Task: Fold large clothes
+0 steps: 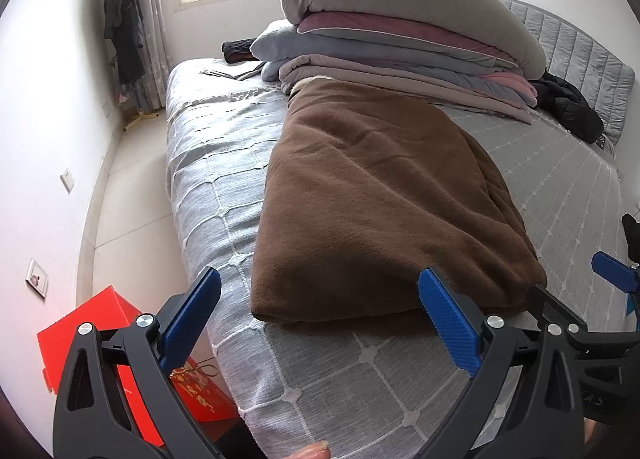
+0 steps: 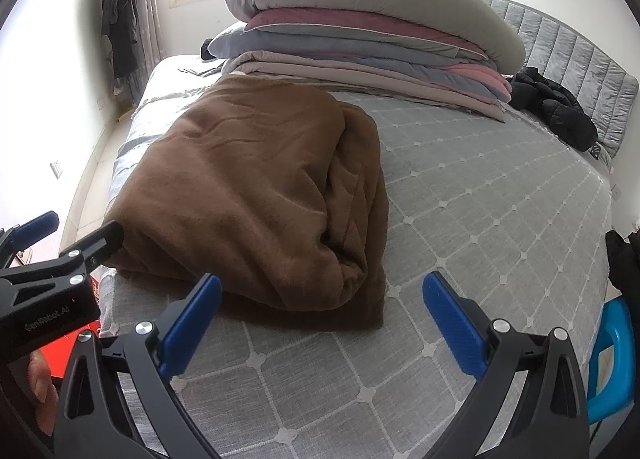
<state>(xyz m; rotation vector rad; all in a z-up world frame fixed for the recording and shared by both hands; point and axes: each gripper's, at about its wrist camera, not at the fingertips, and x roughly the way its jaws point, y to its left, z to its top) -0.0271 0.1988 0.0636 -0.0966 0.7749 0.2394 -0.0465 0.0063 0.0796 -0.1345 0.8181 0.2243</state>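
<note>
Nearest the left wrist camera, the left gripper (image 1: pixel 320 315) with black arms and blue ribbed pads stood with its fingers spread wide, holding nothing, above the near edge of the grey quilted bedspread with a white diamond grid (image 1: pixel 360 379). Just beyond its tips lay the large brown fleece blanket (image 1: pixel 372 195), folded into a thick rectangular bundle on the bed, its near folded edge facing the grippers and its far end touching the stack of folded grey, pink and mauve duvets topped by a big grey pillow (image 1: pixel 400 19). From the right wrist view, the right gripper (image 2: pixel 322 317) of the same black and blue build also had its fingers wide apart and empty, over bare bedspread (image 2: pixel 480 199) beside the blanket's (image 2: pixel 256 187) right corner. The left gripper (image 2: pixel 72 243) showed at that view's left edge, near the blanket's left corner. A black puffy jacket (image 2: pixel 556 111) rested against the grey padded headboard (image 2: pixel 580 71). On the floor left of the bed sat a red cardboard box (image 1: pixel 100 323), and dark clothes (image 1: pixel 124 27) hung by the window curtain.
</note>
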